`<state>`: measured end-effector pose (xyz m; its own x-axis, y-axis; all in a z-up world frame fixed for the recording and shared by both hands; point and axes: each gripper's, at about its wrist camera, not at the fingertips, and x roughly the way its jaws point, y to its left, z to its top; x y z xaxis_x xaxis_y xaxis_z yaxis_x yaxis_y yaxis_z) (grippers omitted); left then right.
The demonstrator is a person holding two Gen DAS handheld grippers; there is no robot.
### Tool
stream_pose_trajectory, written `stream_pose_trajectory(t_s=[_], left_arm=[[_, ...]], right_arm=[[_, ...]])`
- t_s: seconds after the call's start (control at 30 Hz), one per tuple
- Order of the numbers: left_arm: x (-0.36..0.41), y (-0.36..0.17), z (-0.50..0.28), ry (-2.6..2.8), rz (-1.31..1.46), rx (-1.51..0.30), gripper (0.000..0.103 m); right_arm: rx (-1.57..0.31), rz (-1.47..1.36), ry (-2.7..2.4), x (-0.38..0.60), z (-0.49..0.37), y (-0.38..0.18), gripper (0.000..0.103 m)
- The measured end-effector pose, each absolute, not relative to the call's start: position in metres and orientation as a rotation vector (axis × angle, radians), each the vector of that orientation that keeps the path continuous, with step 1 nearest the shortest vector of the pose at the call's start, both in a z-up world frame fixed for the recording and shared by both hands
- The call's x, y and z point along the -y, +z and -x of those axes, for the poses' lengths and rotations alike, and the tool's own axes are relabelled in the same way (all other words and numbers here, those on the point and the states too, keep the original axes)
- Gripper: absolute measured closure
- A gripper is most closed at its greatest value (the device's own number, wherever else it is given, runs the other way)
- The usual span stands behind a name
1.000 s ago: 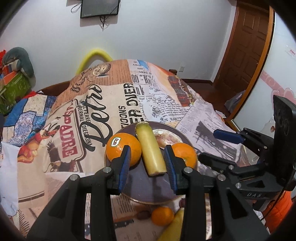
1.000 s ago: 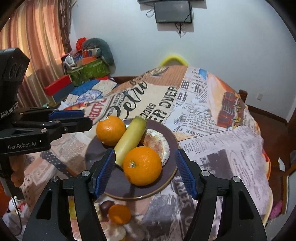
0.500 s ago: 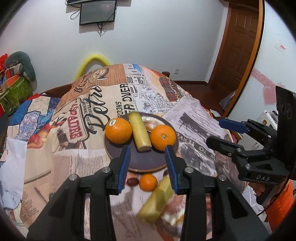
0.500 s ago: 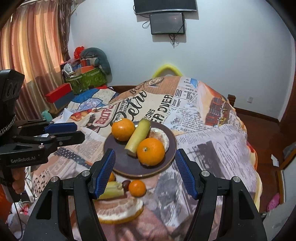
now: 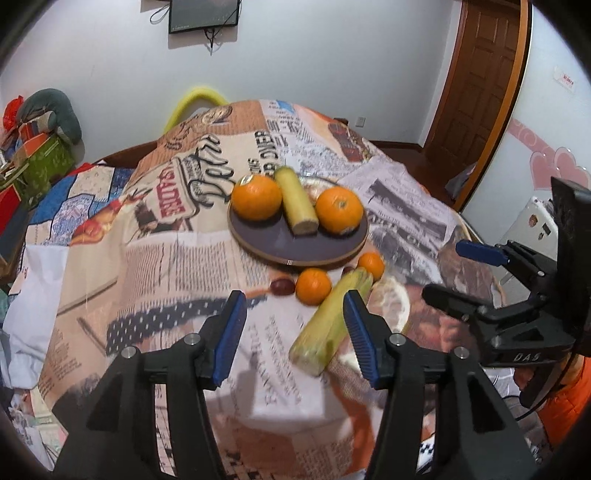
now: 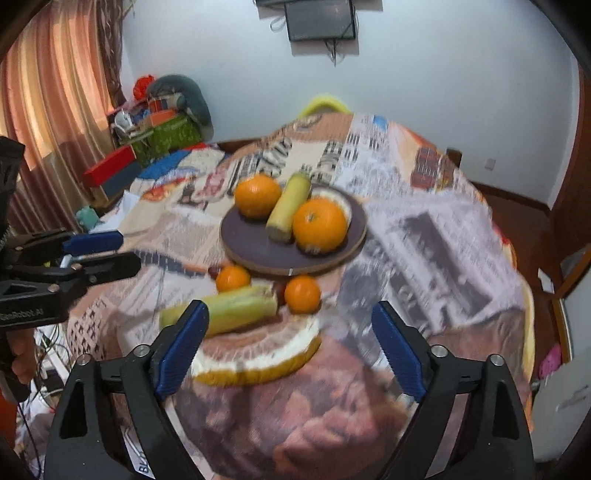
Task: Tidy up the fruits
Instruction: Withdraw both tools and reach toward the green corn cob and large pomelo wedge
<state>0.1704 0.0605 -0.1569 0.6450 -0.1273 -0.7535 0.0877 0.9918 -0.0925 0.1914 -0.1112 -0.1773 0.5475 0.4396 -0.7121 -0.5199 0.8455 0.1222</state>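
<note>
Left tongs (image 5: 293, 330) wide, holding nothing, above the near tabletop (image 5: 155, 266). Right tongs (image 6: 290, 347) wide too, holding nothing, above the pomelo slice (image 6: 258, 363).

On the tabletop's middle, a dark plate (image 5: 280, 245) carrying two oranges (image 5: 256, 196) (image 5: 339, 209) with a banana piece (image 5: 297, 205) between them, touching both; behind the right orange, a pale peel (image 6: 343, 201). Nearer than the plate, off it, on the newspaper-print cloth (image 5: 399, 206): two tangerines (image 5: 313, 286) (image 5: 371, 264), a long corn cob (image 5: 330, 326) lying slantwise between them, its far tip just beside both. A dark red date (image 5: 282, 286) touching the left tangerine's left side; another small dark fruit (image 5: 347, 270) by the plate rim, too blurred to name. Pomelo slice just right of the cob in the left wrist view, partly hidden by the right finger (image 5: 360, 339) of the left tongs.

Far off: wall screen (image 5: 203, 14), wooden door (image 5: 476, 81) at right, curtain (image 6: 48, 96) and piled boxes (image 6: 155, 129) at left.
</note>
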Motion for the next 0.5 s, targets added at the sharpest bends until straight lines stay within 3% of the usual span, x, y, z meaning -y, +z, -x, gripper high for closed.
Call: stream_pose_trajectory(t_s=[0.4,0.5], left_arm=[[-0.087,-0.198,-0.154,-0.098,0.116,-0.953,0.046],[-0.092,-0.206,-0.154,-0.094,0.134,-0.975,0.046]], right_arm=[[-0.958,0.162,0.572,0.077,-0.177,-0.228,0.012],[-0.969,0.178,0.556,0.07,-0.174,-0.234,0.003]])
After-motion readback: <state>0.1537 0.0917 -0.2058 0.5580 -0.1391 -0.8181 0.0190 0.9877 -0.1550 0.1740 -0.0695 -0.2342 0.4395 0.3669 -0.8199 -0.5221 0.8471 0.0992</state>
